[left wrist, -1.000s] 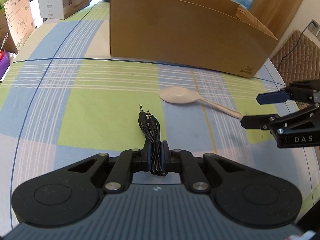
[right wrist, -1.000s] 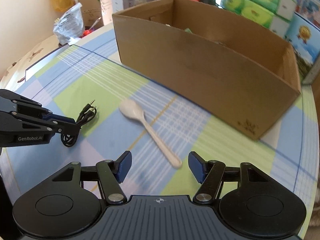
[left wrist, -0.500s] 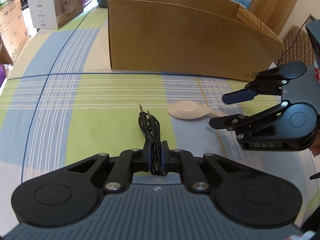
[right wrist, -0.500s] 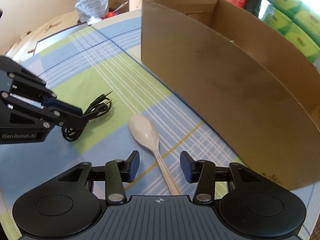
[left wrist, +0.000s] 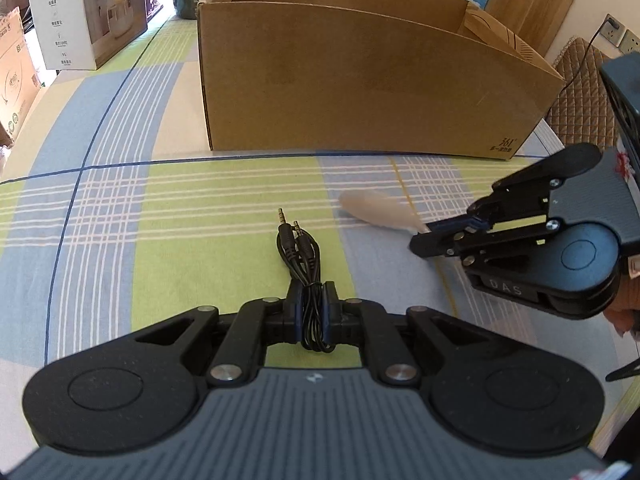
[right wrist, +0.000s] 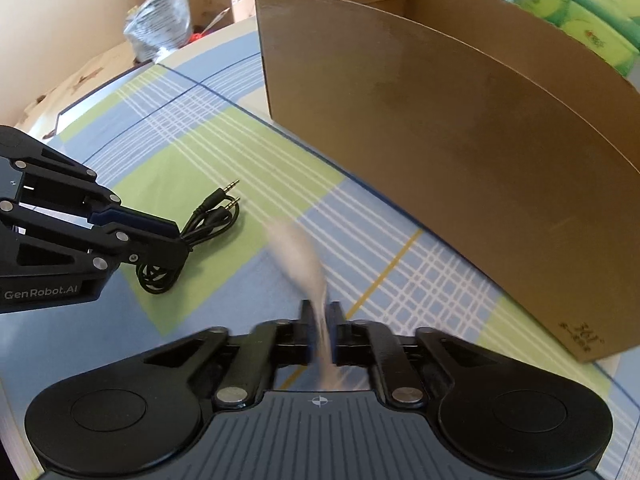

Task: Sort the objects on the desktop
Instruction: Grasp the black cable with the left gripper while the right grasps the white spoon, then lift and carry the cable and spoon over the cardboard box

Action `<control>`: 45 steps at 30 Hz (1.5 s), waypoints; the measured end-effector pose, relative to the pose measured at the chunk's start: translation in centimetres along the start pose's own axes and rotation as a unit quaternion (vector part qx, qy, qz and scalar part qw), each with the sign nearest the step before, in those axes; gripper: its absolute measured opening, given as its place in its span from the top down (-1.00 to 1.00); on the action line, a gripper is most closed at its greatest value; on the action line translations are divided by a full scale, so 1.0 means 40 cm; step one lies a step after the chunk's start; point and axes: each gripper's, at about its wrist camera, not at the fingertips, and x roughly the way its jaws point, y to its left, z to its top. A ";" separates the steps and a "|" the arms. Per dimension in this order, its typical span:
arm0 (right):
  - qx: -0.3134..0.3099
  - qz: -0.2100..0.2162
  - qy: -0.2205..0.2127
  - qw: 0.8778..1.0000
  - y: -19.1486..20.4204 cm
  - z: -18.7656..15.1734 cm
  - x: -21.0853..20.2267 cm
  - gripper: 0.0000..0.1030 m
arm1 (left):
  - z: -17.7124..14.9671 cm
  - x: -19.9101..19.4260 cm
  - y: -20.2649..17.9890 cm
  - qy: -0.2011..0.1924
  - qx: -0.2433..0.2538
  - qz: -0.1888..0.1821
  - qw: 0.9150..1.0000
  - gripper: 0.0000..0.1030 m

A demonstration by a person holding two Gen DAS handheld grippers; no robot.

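- Left gripper (left wrist: pixel 311 312): jaws clamped on the black cable (left wrist: pixel 300 256); the loop sits between the fingers, and the two plug ends lie ahead on a green square of the cloth (left wrist: pixel 160 208); from the right wrist the same gripper (right wrist: pixel 176 240) shows at the left edge, the cable (right wrist: pixel 208 216) trailing out of it over the cloth (right wrist: pixel 200 152), plugs pointing toward the box.
- Right gripper (right wrist: pixel 320 328): jaws pressed on the handle of the pale spoon (right wrist: pixel 298 260); the bowl points forward and is blurred; whether it touches the cloth cannot be told; from the left wrist the gripper (left wrist: pixel 424 236) comes in from the right, with the spoon (left wrist: pixel 376 212) sticking out leftward, near the plugs but apart from them.
- A bit of the person's hand (left wrist: pixel 624 304) shows behind the right gripper.
- Beyond both: an open cardboard box (left wrist: pixel 360 88) stands on the cloth; its near wall (right wrist: pixel 460 152) is plain brown; its contents are hidden.
- Farther off: a white carton (left wrist: pixel 80 16) at the left; green packs (right wrist: pixel 580 20) behind the box.
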 end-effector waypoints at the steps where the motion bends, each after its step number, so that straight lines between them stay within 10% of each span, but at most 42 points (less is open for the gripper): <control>1: 0.008 -0.002 -0.003 1.000 0.000 -0.006 -0.005 1.00 | -0.002 -0.002 -0.002 0.000 0.001 0.000 1.000 0.88; 19: 0.194 -0.059 -0.044 0.978 -0.022 -0.108 -0.239 1.00 | -0.003 -0.133 -0.125 -0.021 0.020 -0.015 0.999 0.88; 45: 0.220 -0.083 -0.097 0.967 0.033 -0.156 -0.475 1.00 | -0.015 -0.307 -0.244 -0.048 0.051 -0.013 0.997 0.88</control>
